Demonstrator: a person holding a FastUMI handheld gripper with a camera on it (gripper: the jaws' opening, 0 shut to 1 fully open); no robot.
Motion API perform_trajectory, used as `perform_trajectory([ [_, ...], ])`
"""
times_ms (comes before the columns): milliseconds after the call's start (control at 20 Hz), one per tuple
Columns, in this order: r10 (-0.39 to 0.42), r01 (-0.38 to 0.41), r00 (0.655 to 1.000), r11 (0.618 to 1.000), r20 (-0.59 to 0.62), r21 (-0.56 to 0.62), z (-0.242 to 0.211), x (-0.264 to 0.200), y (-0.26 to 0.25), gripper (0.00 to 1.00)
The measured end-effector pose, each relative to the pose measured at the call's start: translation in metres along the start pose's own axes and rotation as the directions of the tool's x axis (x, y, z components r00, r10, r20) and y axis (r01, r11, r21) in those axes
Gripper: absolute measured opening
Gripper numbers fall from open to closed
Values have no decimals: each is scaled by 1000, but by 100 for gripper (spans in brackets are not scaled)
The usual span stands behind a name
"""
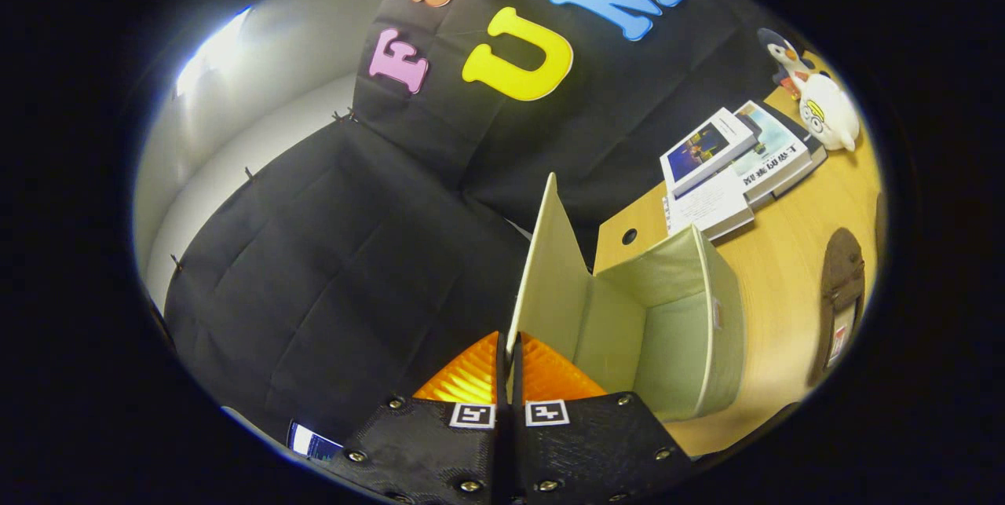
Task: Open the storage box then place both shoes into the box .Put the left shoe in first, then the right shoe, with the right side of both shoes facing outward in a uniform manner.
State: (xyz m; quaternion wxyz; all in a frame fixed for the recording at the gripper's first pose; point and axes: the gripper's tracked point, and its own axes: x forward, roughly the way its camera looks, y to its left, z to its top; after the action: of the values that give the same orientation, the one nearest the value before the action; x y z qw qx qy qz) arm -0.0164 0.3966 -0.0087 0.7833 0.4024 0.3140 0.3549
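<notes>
Storage box (pixel 675 332) on the wooden table (pixel 785 277), just ahead of the fingers, interior exposed and empty. Lid flap (pixel 550 269) raised upright, its edge pinched between the gripper (pixel 510 367) fingers, pressed nearly together on it. One dark shoe (pixel 840 293) on the table beyond the box; stacked books (pixel 730 163) and a plush penguin (pixel 824 104) farther off. Step in hand, by judgement: opening. Next: release flap clear of the opening, then fetch the left shoe.

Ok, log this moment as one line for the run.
gripper: shut on lid | storage box: open, no shoes inside | shoe: on table, beyond box
</notes>
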Motion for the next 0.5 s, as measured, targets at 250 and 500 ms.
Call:
perform_trajectory([
  [250, 14, -15, 1000, 997, -21, -76, -4, 21, 27, 0],
  [500, 21, -26, 999, 990, -43, -135, -12, 41, 45, 0],
])
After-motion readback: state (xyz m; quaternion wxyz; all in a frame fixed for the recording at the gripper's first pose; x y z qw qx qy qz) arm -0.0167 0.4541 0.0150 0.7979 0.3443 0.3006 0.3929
